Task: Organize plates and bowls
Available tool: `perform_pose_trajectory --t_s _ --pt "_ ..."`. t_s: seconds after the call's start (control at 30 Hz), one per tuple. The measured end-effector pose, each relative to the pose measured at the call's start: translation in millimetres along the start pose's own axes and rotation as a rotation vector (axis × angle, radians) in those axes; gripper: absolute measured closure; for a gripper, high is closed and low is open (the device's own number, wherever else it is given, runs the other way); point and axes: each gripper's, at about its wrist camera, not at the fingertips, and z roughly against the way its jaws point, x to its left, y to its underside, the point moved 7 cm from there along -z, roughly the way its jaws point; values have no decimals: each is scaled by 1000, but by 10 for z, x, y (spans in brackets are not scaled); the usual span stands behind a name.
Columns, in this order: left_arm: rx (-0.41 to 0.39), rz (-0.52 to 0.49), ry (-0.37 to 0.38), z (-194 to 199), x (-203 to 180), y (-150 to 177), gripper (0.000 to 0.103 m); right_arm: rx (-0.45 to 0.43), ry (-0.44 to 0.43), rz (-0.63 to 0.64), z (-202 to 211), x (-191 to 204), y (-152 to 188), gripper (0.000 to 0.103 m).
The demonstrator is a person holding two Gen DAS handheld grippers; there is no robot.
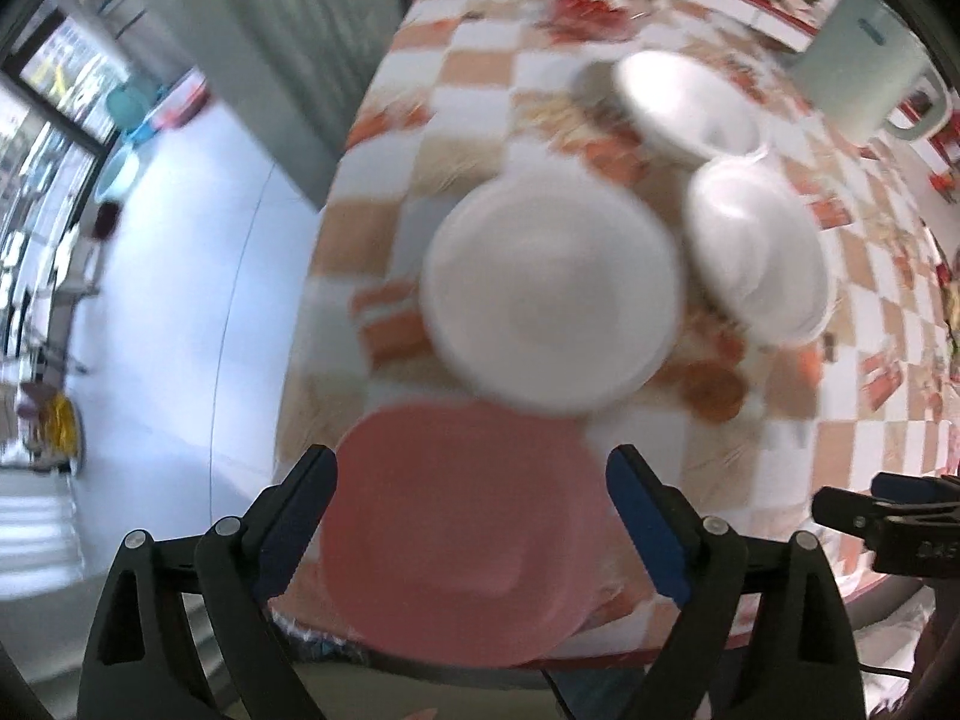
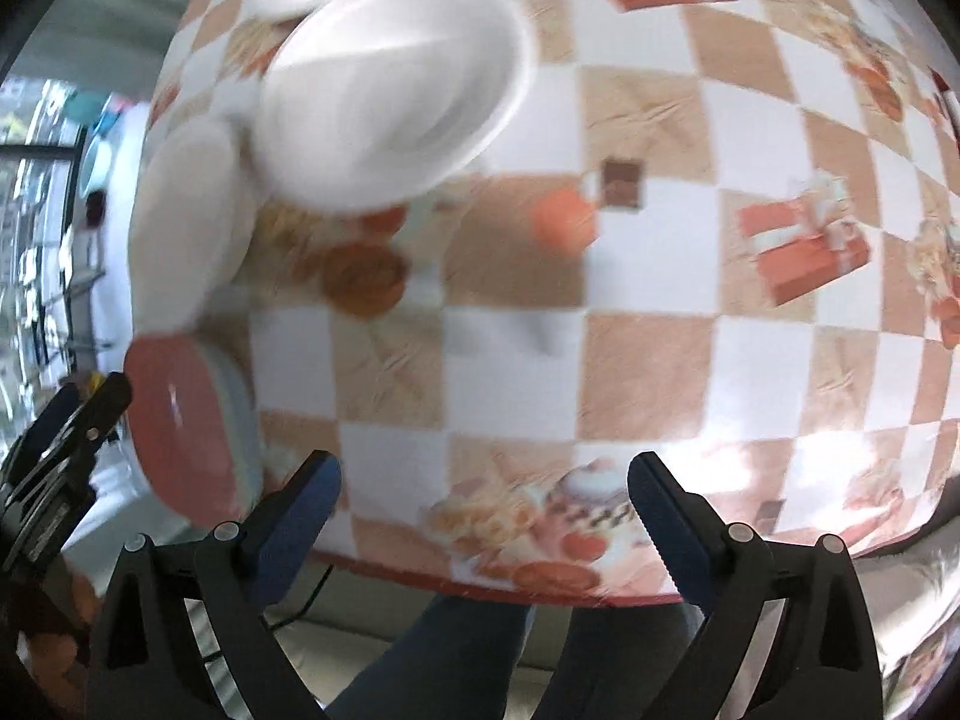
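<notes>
Both views are motion-blurred, so we're reading this coarsely. Left gripper has its jaws spread wide and empty, framing the pink plate at the near edge of the tabletop; we can't tell if it's touching yet. Right gripper is also wide open, holding nothing, over bare checkered cloth.

Beyond the pink plate sits a white plate, with a white bowl just to its right and another white bowl further back. A pale pitcher stands at the far right.

We judge this as the start: nothing looks stacked yet. Next move likely calls for the left jaws to line up on the pink plate's rim and close.
</notes>
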Motion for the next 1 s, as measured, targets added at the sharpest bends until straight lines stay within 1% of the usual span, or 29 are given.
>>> perform_pose_trajectory --t_s 0.13,0.23,0.37,0.47,0.53,0.7,0.73,0.8,0.9,0.97,1.0 --pt "-29 -61 27 73 -316 -356 10 -36 14 -37 68 -224 -289 6" --pt "-47 -117 28 45 -526 -617 10 -68 30 -52 127 -295 -502 6" --pt "-41 -182 6 -110 -778 -916 10 -86 32 -74 140 -347 -749 6" --pt "-24 -206 -2 -250 -881 -1078 10 -82 42 -80 72 -412 -950 6" --pt "-8 -215 -4 -338 -931 -1150 10 -76 45 -82 15 -417 -1055 6" --pt "33 -291 -8 -554 -1085 -1243 10 -57 59 -76 -162 -366 -1214 6" --pt "41 -312 -11 -594 -1120 -1241 11 -50 71 -73 -194 -385 -1285 6" --pt "50 -331 -16 -638 -1162 -1240 12 -19 74 -71 -298 -365 -1308 6" --pt "71 -345 -6 -703 -1214 -1233 21 -29 85 -64 -328 -323 -1378 6" --pt "95 -356 -8 -761 -1255 -1214 35 -38 94 -42 -348 -264 -1411 6" --pt "106 -358 -7 -780 -1264 -1194 40 -43 99 -31 -342 -230 -1445 6"
